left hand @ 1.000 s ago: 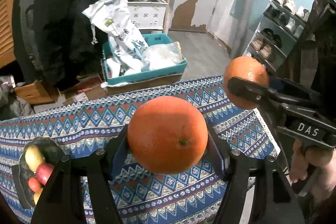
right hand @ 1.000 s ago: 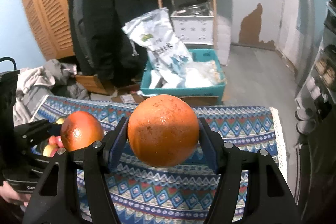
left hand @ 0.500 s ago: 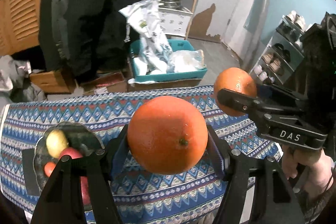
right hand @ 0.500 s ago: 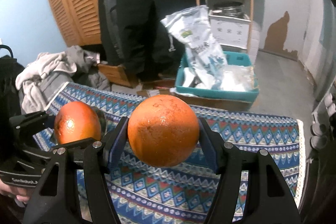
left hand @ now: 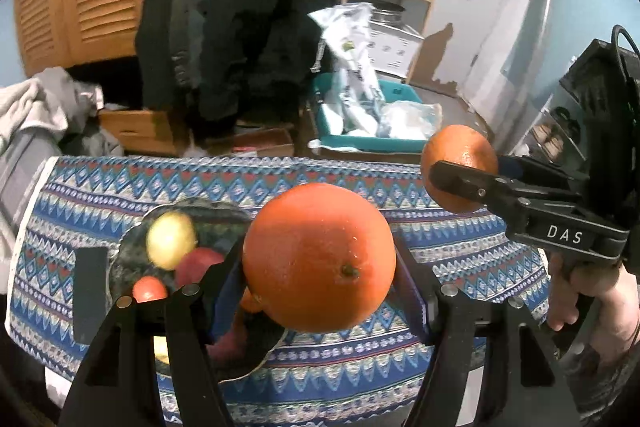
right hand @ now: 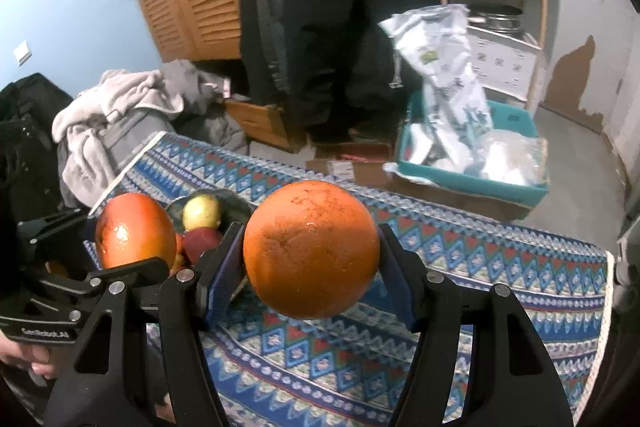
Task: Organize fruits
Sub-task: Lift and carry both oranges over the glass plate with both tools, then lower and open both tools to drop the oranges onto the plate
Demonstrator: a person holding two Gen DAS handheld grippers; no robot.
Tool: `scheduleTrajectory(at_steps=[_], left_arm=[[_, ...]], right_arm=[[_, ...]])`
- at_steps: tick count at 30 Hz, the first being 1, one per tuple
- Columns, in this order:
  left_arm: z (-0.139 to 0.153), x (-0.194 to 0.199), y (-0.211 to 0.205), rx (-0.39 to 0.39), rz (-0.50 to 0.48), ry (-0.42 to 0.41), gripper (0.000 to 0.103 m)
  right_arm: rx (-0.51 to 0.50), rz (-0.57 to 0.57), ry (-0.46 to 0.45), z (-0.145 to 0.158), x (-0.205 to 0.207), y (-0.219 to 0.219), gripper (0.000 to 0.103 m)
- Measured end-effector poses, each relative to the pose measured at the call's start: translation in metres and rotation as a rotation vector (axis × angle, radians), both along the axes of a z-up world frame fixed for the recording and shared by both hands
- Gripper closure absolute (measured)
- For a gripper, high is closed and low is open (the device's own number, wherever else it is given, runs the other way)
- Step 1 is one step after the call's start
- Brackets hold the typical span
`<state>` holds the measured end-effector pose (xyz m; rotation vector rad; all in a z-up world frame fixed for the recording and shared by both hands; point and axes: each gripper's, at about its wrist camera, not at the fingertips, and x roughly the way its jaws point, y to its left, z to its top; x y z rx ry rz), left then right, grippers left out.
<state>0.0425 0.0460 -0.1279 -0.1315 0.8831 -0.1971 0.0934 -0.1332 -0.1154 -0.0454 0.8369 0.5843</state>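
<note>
Cluttered home (coats [right hand: 320, 7], shoe rack [left hand: 560, 131])

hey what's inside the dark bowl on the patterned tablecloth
The bowl holds a yellow-green fruit, a red apple and a small orange-red fruit. The left gripper and its orange cover the rest.

Bare tablecloth [right hand: 460, 267] beside full bowl [right hand: 236, 205]

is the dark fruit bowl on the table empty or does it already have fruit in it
Not empty. The bowl holds a yellow-green fruit and a red one, with more partly hidden behind the left gripper.
</note>
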Motion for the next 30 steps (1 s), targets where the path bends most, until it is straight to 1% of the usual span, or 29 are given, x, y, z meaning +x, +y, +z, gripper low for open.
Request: scheduleTrajectory(at_steps=[5,12,21,30], left_arm=[[-0.009,-0.004,0.028,-0.005,0.047,0.012,0.034],[-0.024,-0.001,0.062,-0.017,0.108,0.038,0.034],[-0.060,0.006,0.098,-0.030,0.179,0.113,0.033],[-0.094,0.017,0.117,-0.030,0.226,0.181,0.034]], right_arm=[[-0.017,0.041,0.009,-0.006,0.004,0.028,0.038],[-0.029,0.086,0.047,-0.021,0.011,0.063,0.038],[-0.041,0.143,0.111,-0.047,0.021,0.104,0.038],[-0.056,0.174,0.190,-0.079,0.035,0.136,0.038]])
